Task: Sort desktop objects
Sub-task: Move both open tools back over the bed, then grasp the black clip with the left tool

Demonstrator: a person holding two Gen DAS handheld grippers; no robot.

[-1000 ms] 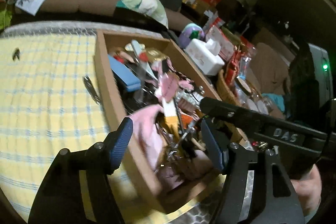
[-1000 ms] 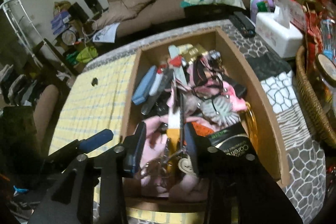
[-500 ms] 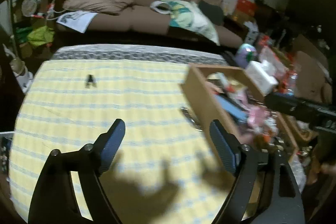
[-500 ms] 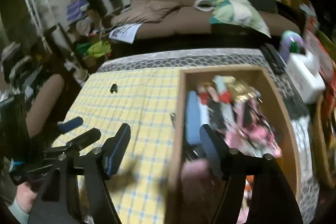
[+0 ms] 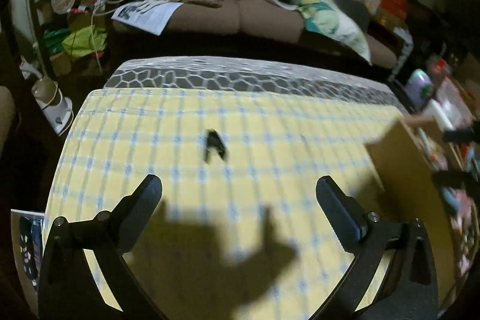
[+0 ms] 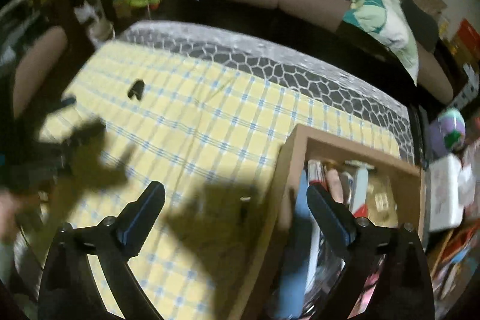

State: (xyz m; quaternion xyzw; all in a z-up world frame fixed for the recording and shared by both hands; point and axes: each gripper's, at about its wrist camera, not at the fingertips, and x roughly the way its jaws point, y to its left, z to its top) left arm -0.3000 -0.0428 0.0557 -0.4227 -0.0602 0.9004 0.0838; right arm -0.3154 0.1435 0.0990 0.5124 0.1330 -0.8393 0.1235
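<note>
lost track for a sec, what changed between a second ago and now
Both tongs swung left, away from the wooden box and out over the yellow checked cloth. The left tongs now face the small black clip; the right tongs opened wider. Both hold nothing. Box and clip stayed put.

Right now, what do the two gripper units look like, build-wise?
Both match: the left hand-held gripper and right hand-held gripper have matte black angular frames with silver screw heads and two tapered fingers faced with dark blue ribbed pads. No cables, markings or sleeves visible.
</note>
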